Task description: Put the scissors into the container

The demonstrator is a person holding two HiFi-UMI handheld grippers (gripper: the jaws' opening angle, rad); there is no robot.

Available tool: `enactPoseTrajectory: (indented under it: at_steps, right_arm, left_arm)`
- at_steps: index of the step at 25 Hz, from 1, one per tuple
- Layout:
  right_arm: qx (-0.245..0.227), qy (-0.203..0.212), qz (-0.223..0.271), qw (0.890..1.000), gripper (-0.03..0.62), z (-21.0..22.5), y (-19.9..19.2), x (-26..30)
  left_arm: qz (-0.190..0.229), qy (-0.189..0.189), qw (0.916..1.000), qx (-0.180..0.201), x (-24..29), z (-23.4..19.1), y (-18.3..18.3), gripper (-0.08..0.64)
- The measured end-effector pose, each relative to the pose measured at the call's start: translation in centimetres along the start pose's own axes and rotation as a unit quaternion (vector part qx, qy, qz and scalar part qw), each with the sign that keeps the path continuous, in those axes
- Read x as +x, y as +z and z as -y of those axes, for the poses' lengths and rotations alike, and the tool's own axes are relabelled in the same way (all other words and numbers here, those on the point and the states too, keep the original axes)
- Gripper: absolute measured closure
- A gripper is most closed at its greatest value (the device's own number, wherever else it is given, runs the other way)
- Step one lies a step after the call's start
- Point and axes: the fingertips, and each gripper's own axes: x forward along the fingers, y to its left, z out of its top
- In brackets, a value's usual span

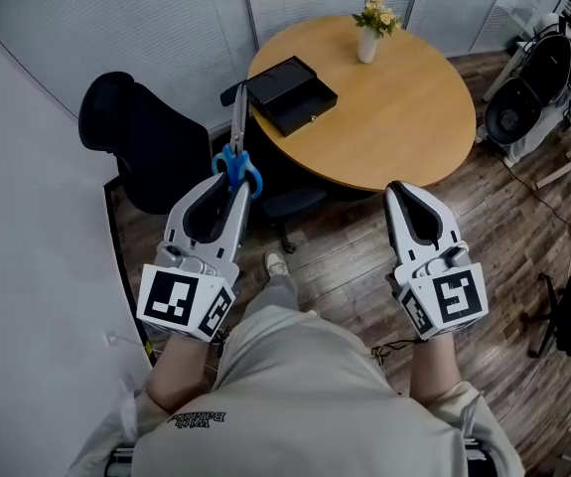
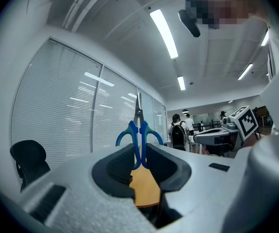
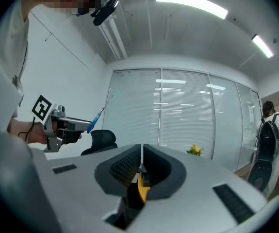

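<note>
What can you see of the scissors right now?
The scissors have two blue plastic-looking handle loops and slim grey metal blades, closed together. The left gripper is shut on the handles, loops bulging out either side. The blades stick straight out beyond the jaws, held in the air, pointing toward the black container on the round table. Nothing else touches them.

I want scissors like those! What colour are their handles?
Blue. The handles of the metal-bladed scissors show best in the left gripper view.
</note>
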Motion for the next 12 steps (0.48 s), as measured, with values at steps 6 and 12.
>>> enactPoseTrajectory:
  at_steps: [6, 12]
  right_arm:
    - [0.000, 0.005, -0.004, 1.000, 0.557, 0.7, -0.4, 2.5]
    - [0.007, 0.012, -0.007, 1.000, 0.557, 2.1, -1.0, 6.2]
  left_arm:
    - [-0.018, 0.006, 0.9998, -0.006, 1.8, -1.7, -1.4, 0.471]
    - [-0.032, 0.004, 0.9994, -0.009, 4.7, -3.8, -2.4, 0.471]
